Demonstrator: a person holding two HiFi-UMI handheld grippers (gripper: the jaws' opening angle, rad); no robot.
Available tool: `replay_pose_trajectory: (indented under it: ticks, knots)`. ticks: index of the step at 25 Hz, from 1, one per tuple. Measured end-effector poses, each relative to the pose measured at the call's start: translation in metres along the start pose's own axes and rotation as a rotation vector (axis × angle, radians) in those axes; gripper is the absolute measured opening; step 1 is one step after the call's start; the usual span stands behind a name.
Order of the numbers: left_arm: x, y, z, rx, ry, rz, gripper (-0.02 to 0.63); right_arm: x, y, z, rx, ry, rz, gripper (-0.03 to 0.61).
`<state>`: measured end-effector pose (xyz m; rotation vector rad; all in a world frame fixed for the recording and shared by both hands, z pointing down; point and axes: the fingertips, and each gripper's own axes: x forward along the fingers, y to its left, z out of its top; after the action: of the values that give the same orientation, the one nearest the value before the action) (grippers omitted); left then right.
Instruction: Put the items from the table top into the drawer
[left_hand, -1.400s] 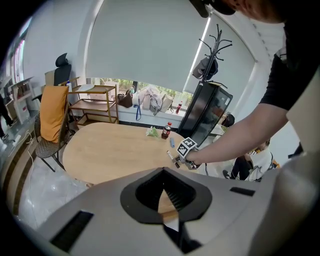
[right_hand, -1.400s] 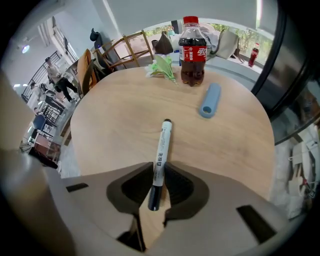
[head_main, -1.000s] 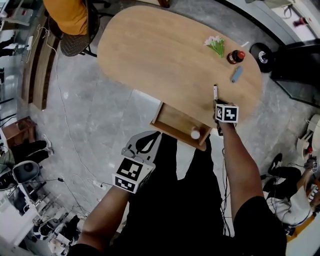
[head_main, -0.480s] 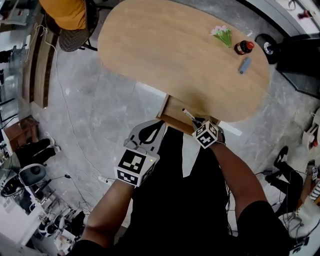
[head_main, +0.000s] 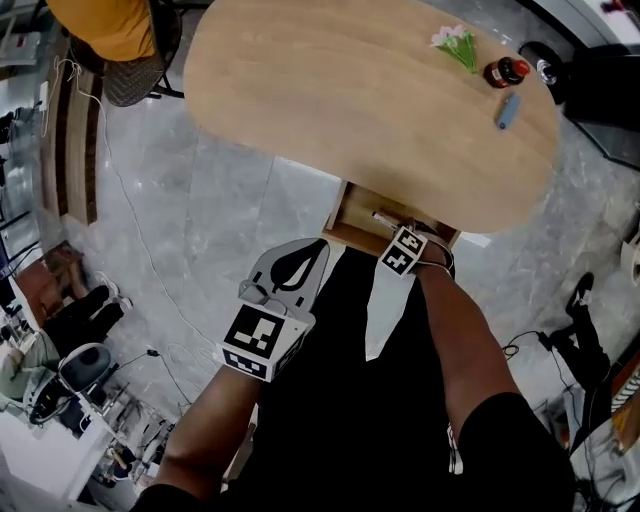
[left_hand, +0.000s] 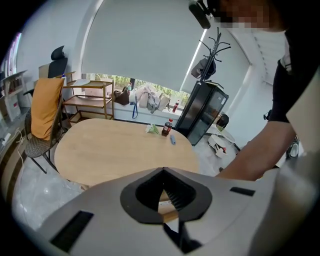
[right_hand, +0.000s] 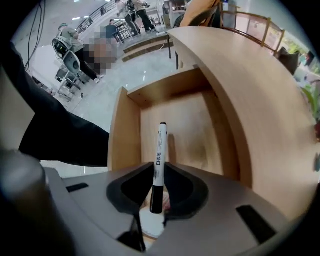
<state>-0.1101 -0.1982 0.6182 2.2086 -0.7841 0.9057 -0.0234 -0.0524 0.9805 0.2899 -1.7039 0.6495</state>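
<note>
**A:** Drawer (right_hand: 175, 125): where is it, and is it ready?

**B:** It is pulled out from under the near edge of the oval wooden table (head_main: 330, 100), its floor mostly bare, so there is room to lay things down.

**A:** And the tongs?

**B:** The left gripper (head_main: 318, 246) hangs low beside the person's body, jaws together on nothing, I'd say to stay clear. The right gripper (right_hand: 159, 167) points steeply down over the drawer, clenched on a whiteboard marker (right_hand: 160, 145). It holds the marker near the black cap, so the white barrel sticks out over the drawer floor.

**A:** Why that grip?

**B:** Probably so that the marker drops flat inside when let go. A small white round thing (right_hand: 150, 223) lies in the drawer under the jaws.

**A:** What is left on top?

**B:** At the table's far end lie a red-capped bottle (head_main: 503, 72), a small bunch of flowers (head_main: 456, 43) and a little blue thing (head_main: 508, 110).
</note>
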Motion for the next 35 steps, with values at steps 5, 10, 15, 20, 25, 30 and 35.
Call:
replay_pose_trajectory:
  ticks: [5, 10, 15, 20, 25, 30, 35]
  knots:
    - [0.007, 0.012, -0.017, 0.013, 0.029, -0.011, 0.002, 0.026, 0.007, -0.005, 0.016, 0.018, -0.010, 0.058]
    - [0.011, 0.004, -0.026, 0.013, 0.040, -0.019, 0.002, 0.030, 0.009, -0.004, 0.031, -0.002, -0.020, 0.061]
    - [0.010, -0.004, -0.018, 0.003, 0.030, -0.020, 0.002, 0.007, 0.009, -0.005, 0.053, -0.012, 0.011, 0.086]
    - [0.005, -0.012, 0.004, -0.008, -0.009, -0.020, 0.002, -0.050, 0.001, 0.002, 0.085, -0.077, -0.003, 0.086]
    - [-0.006, -0.040, 0.037, -0.004, -0.059, -0.023, 0.002, -0.137, -0.023, -0.005, 0.145, -0.186, -0.030, 0.086]
    - [-0.016, -0.059, 0.071, -0.004, -0.124, 0.018, 0.002, -0.237, -0.057, -0.031, 0.223, -0.292, -0.090, 0.086]
    - [-0.034, -0.073, 0.101, 0.008, -0.186, 0.066, 0.002, -0.328, -0.080, -0.034, 0.316, -0.466, -0.155, 0.084]
